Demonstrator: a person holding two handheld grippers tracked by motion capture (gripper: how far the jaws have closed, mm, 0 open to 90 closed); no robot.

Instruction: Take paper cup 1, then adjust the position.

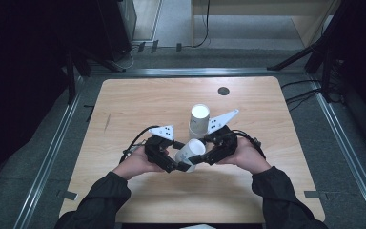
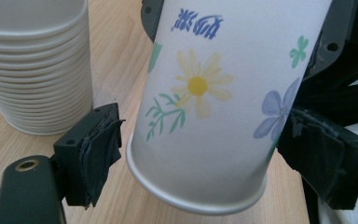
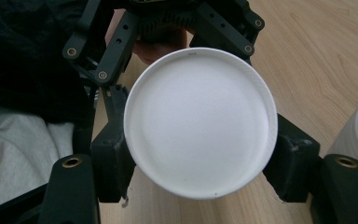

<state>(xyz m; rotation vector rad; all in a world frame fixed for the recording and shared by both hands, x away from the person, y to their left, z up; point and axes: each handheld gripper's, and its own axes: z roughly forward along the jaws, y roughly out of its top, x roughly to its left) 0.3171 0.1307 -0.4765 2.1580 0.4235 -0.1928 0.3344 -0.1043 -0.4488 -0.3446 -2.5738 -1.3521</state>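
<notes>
The flowered paper cup (image 1: 189,153) lies tipped on its side just above the worktop (image 1: 124,105), its length running between the hands; the right hand-held gripper (image 1: 201,159) clamps its rim end, the left hand-held gripper (image 1: 174,164) straddles its base, pads not quite pressing

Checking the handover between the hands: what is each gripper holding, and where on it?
The right gripper clamps the flowered paper cup across its base end. The left gripper straddles the cup's rim end, one pad apart from it.
</notes>
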